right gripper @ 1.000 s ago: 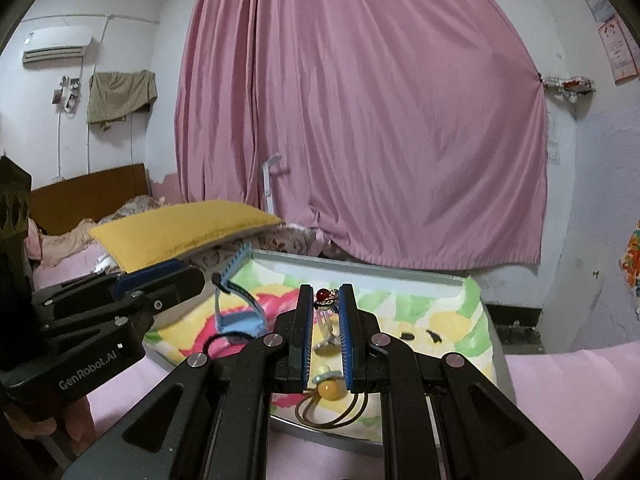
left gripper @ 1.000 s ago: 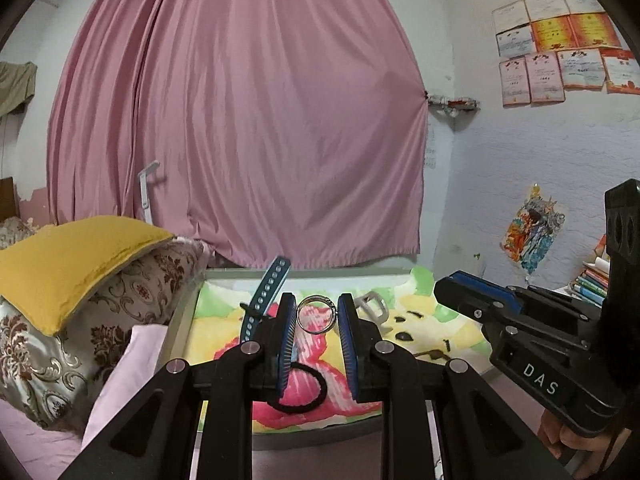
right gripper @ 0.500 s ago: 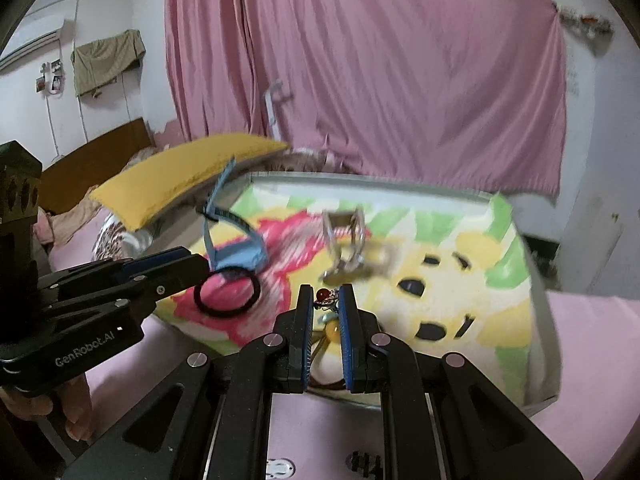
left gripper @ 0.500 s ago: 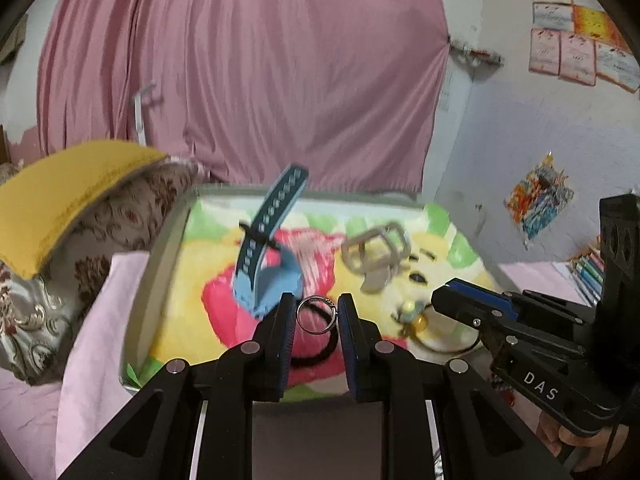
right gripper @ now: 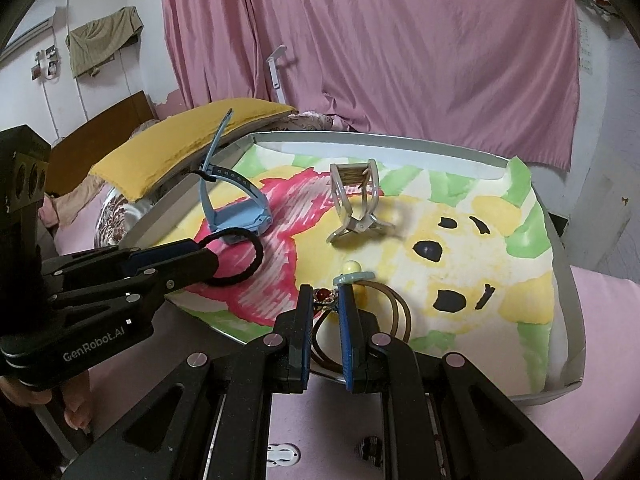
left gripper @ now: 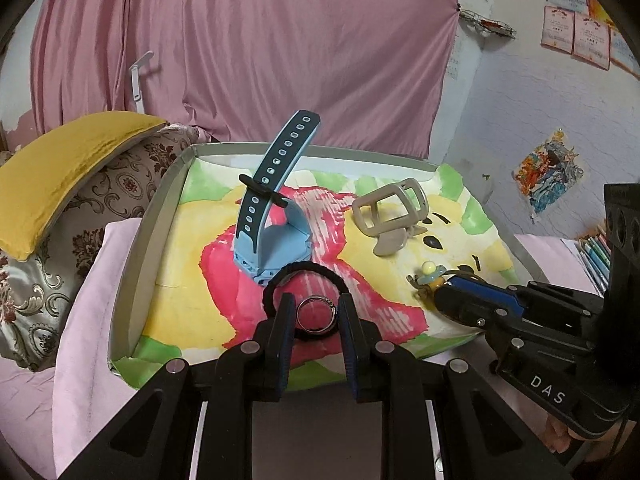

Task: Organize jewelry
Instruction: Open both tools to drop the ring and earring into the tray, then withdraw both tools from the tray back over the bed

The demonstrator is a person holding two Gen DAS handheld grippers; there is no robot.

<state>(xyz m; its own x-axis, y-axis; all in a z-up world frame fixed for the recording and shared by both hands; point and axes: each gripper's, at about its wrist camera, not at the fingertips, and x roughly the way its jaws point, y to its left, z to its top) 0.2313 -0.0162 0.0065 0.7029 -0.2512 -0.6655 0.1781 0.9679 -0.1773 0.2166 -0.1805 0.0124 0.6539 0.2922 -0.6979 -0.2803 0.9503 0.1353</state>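
Behind your work area hangs a pink curtain (left gripper: 248,52), covering most of the back wall. White textured wall (left gripper: 532,128) to the right w/ certificates (left gripper: 576,36) pinned high. On the left, yellow pillow (left gripper: 60,172) atop a patterned cushion (left gripper: 96,216); wooden headboard (right gripper: 108,124) and an olive garment (right gripper: 104,40) hung on the wall.

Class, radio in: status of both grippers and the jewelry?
Left gripper shut on silver ring. Right gripper shut on red-beaded piece. Both above painted tray, black hair tie underneath.
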